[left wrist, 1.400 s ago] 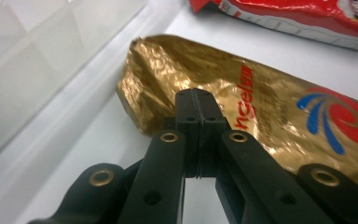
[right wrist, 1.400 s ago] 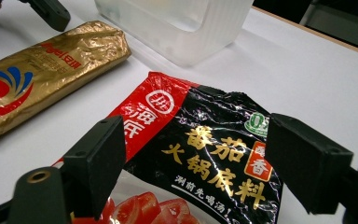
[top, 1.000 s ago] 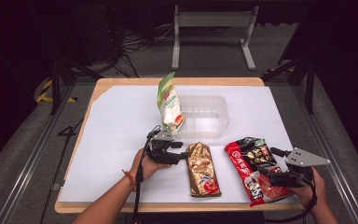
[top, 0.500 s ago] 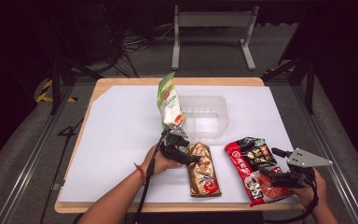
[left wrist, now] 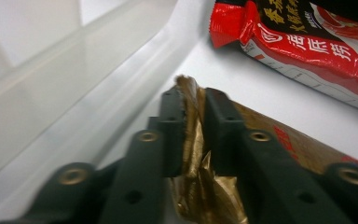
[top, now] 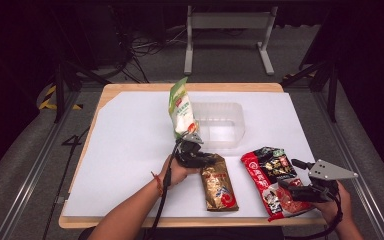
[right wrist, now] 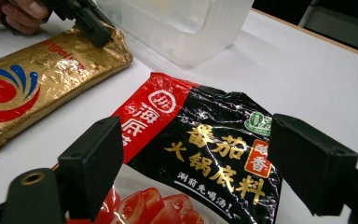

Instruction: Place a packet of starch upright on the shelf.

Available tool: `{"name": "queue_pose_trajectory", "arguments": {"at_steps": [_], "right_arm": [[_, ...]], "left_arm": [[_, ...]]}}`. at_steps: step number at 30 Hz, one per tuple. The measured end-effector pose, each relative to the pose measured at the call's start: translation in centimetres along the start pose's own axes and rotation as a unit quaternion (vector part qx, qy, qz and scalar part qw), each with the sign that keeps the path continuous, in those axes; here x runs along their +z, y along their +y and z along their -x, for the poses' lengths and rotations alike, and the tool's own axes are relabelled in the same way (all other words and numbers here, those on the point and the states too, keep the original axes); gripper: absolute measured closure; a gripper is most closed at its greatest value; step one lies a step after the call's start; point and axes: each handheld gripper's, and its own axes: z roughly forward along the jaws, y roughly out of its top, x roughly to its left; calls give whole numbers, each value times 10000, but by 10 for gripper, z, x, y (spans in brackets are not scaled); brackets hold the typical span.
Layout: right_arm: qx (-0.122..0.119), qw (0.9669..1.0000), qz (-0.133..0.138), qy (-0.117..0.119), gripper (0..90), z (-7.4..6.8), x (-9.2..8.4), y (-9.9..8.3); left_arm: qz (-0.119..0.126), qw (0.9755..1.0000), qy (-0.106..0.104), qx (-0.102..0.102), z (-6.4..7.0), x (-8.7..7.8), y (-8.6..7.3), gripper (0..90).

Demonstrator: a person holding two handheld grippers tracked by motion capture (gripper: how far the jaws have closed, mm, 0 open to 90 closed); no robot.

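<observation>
Nearest to the person, the right gripper hangs wide open above the red packet, gripping nothing. Left of this packet, the left gripper is closed on the top edge of the gold packet. Behind the gold packet stands the clear tub, with a green bag leaning on it.

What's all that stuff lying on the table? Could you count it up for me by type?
Food packets: 3, namely the green-and-white pouch, the gold packet and the red-and-black soup base packet.
Clear plastic containers: 1, the clear tub.
Total: 4.
</observation>
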Motion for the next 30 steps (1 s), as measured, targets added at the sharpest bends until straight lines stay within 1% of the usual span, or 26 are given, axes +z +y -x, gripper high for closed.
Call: {"name": "queue_pose_trajectory", "arguments": {"at_steps": [3,4,5,6,7,8,9,10,11,14,15,16,17,19,20,21,22,23,24,25,27,29,30], "right_arm": [[4,10000,11,3,187,0,0,0],[4,10000,11,3,187,0,0,0],[8,10000,22,8,187,0,-1,0],[3,10000,29,11,188,0,-1,0],[-6,10000,35,6,188,0,-1,1],[-2,10000,48,3,187,1,-2,1],[-2,10000,48,3,187,1,-2,1],[0,10000,54,0,188,1,-2,1],[6,10000,59,-4,188,1,-2,1],[23,10000,69,-16,187,2,-3,1],[26,10000,69,-13,187,2,-3,1],[26,10000,69,-13,187,2,-3,1],[19,10000,74,-15,187,2,-3,1],[20,10000,73,-9,187,2,-2,2],[0,10000,79,-6,187,2,-2,2],[0,10000,79,-6,187,2,-2,2],[0,10000,79,-1,187,2,-2,2],[-1,10000,73,-3,187,3,-2,2],[-3,10000,69,-6,188,3,-2,2],[-7,10000,62,-17,187,3,-1,1],[20,10000,61,-17,187,4,-1,1],[8,10000,67,-27,187,4,-2,1],[12,10000,70,-24,188,4,-2,1]], "left_arm": [[205,9995,160,176,9,-7,3,852],[205,9995,160,176,9,-7,3,854],[307,9992,185,198,12,-11,5,854],[468,9985,192,217,16,-16,7,856],[545,9979,239,238,19,-20,8,857],[669,9970,289,262,22,-26,9,857],[793,9960,295,281,24,-31,10,857],[910,9947,354,316,28,-39,11,858],[1021,9932,404,395,32,-47,13,858],[1372,9889,443,372,39,-69,16,861],[1372,9889,443,372,39,-69,16,862],[1489,9875,406,321,41,-75,17,862],[1570,9862,410,339,42,-81,18,864],[1781,9827,408,314,44,-91,19,865],[1927,9801,361,305,48,-100,20,866],[1927,9801,361,305,48,-100,20,867],[1993,9786,370,365,50,-105,22,867],[2077,9769,351,355,53,-109,22,868],[2132,9758,329,348,55,-113,23,869],[2186,9745,352,364,56,-116,25,870],[2292,9723,353,306,58,-120,26,869],[2371,9702,426,274,58,-122,27,869],[2399,9697,392,250,58,-123,28,869]]}}
